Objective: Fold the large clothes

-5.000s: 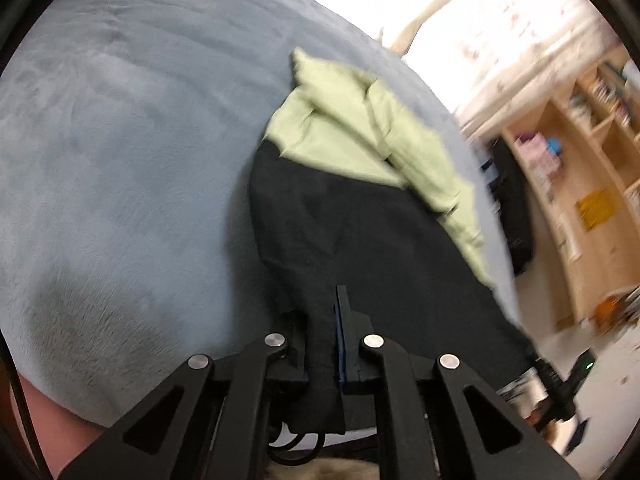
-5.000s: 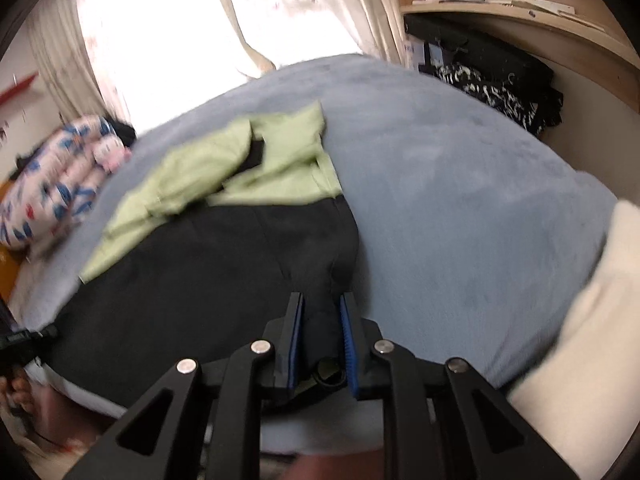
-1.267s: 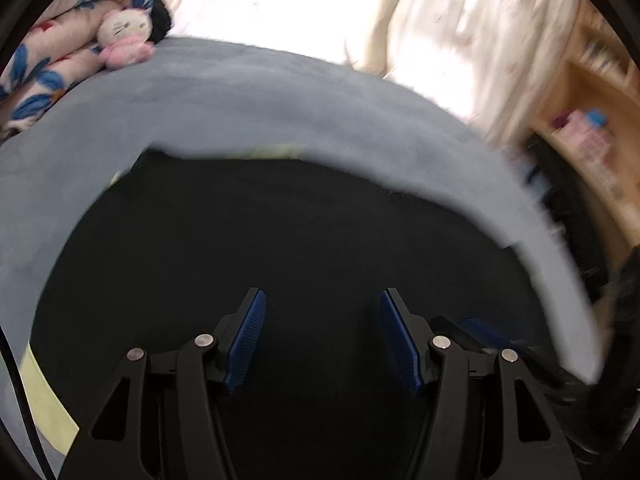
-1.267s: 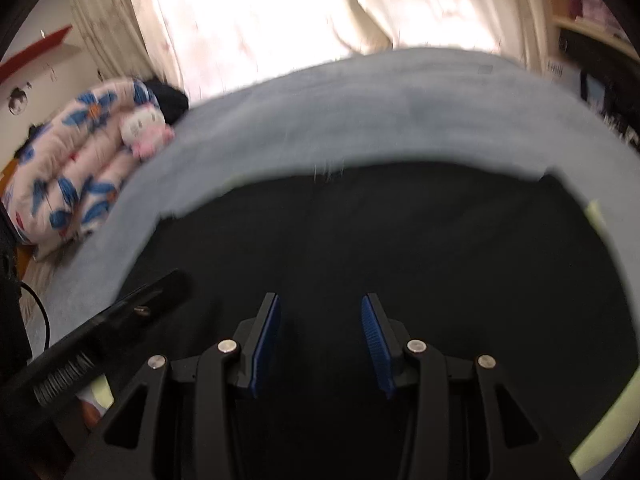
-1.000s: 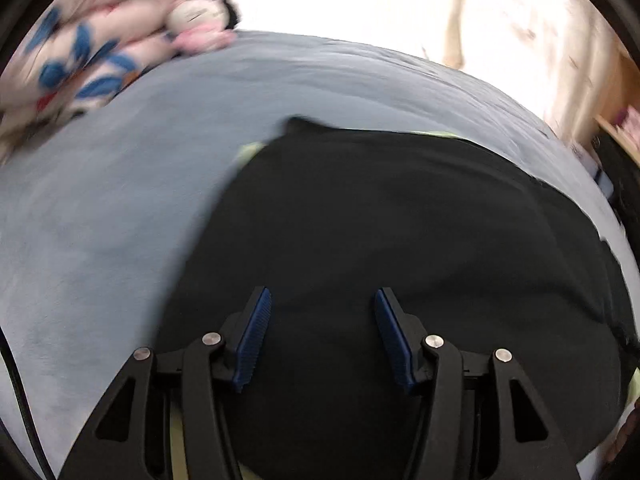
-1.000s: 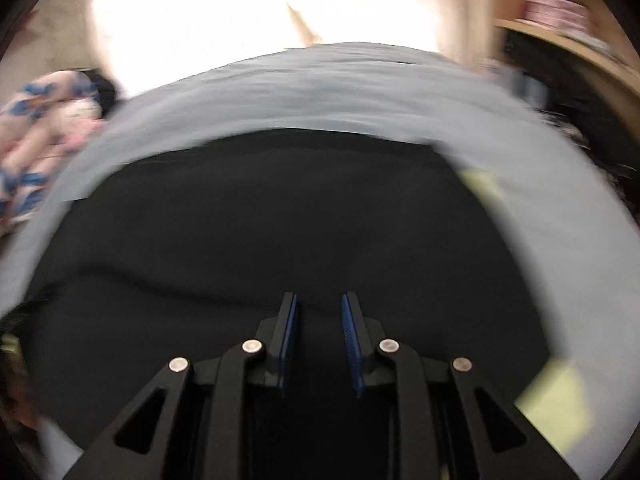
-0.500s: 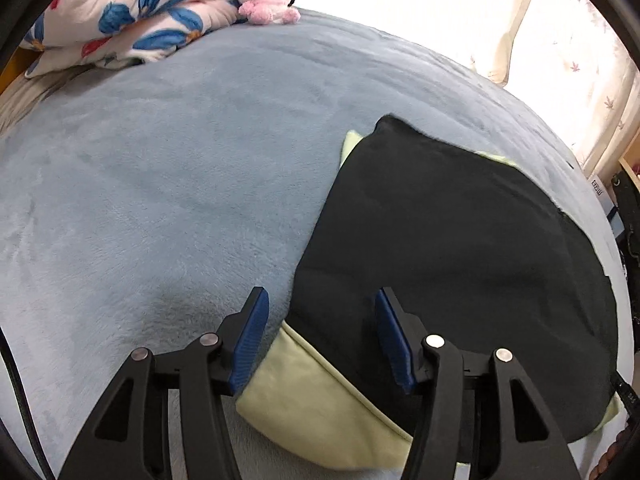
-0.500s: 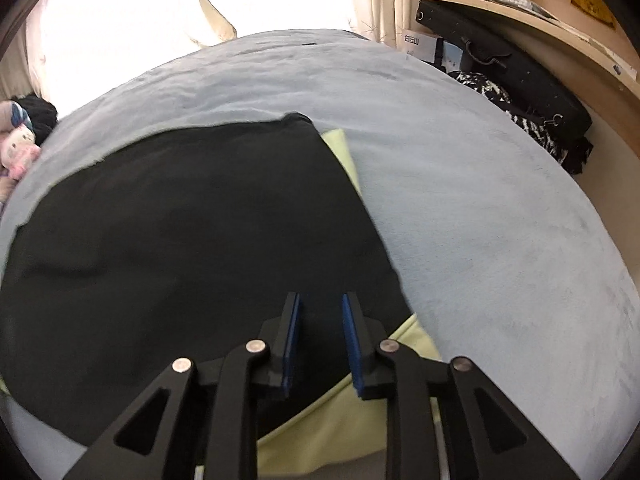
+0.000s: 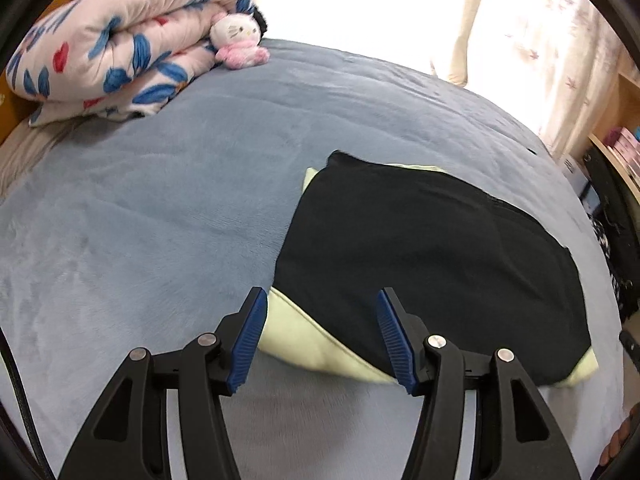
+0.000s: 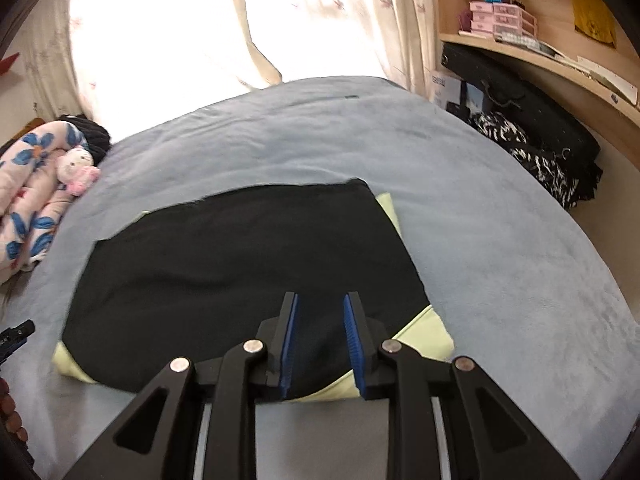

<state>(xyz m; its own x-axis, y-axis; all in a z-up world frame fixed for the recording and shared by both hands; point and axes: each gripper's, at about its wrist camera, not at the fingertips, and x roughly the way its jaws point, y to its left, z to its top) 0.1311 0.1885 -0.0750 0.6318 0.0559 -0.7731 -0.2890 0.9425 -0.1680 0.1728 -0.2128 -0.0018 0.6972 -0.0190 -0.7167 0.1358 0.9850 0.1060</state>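
Note:
The large garment (image 9: 420, 248) lies folded on the blue-grey bed (image 9: 160, 200), black side up, with a pale green layer (image 9: 304, 340) showing along its near edge and corners. My left gripper (image 9: 322, 296) hovers open over the garment's near left corner, with nothing between its blue pads. In the right wrist view the same garment (image 10: 240, 256) lies flat, green (image 10: 424, 336) peeking out at its near right corner. My right gripper (image 10: 320, 298) hangs above that near edge with its jaws narrowly apart and opening, holding nothing.
A rolled floral quilt (image 9: 120, 48) and a pink plush toy (image 9: 238, 42) sit at the head of the bed. Bright curtains (image 10: 280, 20) hang behind. A wooden shelf (image 10: 540, 48) and a black bag (image 10: 520, 112) stand off the bed's right side.
Five seconds ago both grippers were shut on the black hem. Since a second ago both have risen and drawn back from the cloth, bringing the whole folded garment into view.

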